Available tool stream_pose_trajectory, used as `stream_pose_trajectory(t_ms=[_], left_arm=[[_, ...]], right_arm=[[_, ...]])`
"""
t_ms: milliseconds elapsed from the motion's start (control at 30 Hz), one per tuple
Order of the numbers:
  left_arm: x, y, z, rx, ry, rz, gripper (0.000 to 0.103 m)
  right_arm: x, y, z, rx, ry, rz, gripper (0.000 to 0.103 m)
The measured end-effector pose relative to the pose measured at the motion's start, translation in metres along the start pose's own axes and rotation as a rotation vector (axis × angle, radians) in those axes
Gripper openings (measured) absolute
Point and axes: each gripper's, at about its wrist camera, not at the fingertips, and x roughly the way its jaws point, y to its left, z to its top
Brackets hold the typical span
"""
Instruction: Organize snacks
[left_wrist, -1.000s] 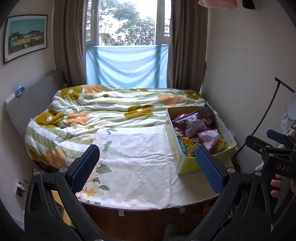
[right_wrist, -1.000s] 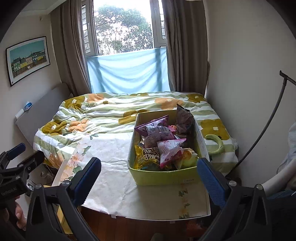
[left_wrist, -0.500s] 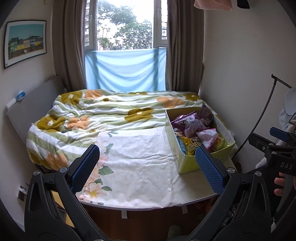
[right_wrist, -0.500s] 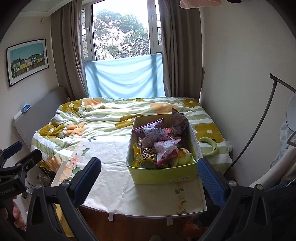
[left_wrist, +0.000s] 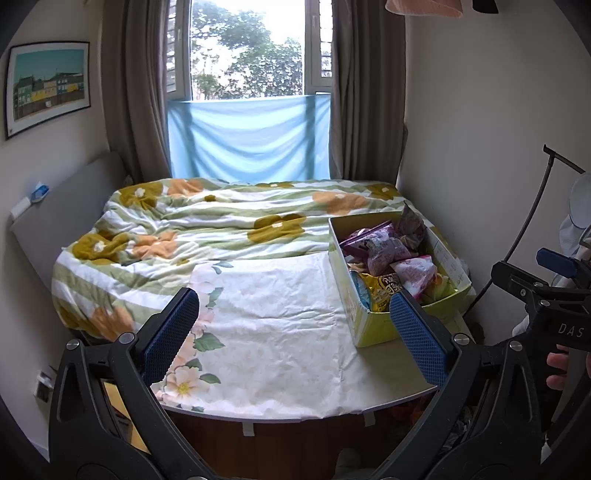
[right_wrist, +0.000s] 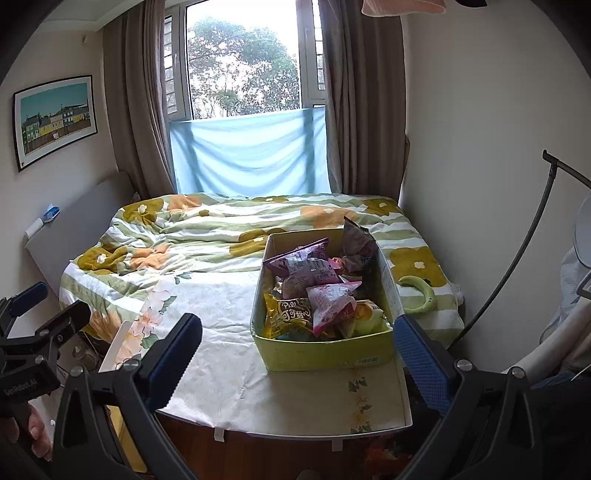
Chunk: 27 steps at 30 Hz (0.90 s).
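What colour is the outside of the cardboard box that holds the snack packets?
Yellow-green outside; the cardboard box shows it best in the right wrist view.

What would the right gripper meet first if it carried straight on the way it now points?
Probably the green snack box. The right gripper, open and empty, points at its near wall, with only the floral tablecloth below the path. Depth is hard to judge through the fisheye.

"DAS" is printed in pale letters on the black body of the right gripper (left_wrist: 569, 329). "GenRobot.AI" is printed on the left gripper (right_wrist: 22, 386). "Pillows" and "可可甜心" are read on the yellow snack bag (right_wrist: 290, 314) in the near part of the box (right_wrist: 325, 354).
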Motion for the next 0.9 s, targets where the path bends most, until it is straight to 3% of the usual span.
stream_pose_trajectory(t_ms=[900], left_arm=[[0.0049,0.0026,-0.0015,0.01,0.002,0.01,0.103]], right_arm=[[0.0096,0.0009,0.0036,-0.011,0.008,0.009,0.103]])
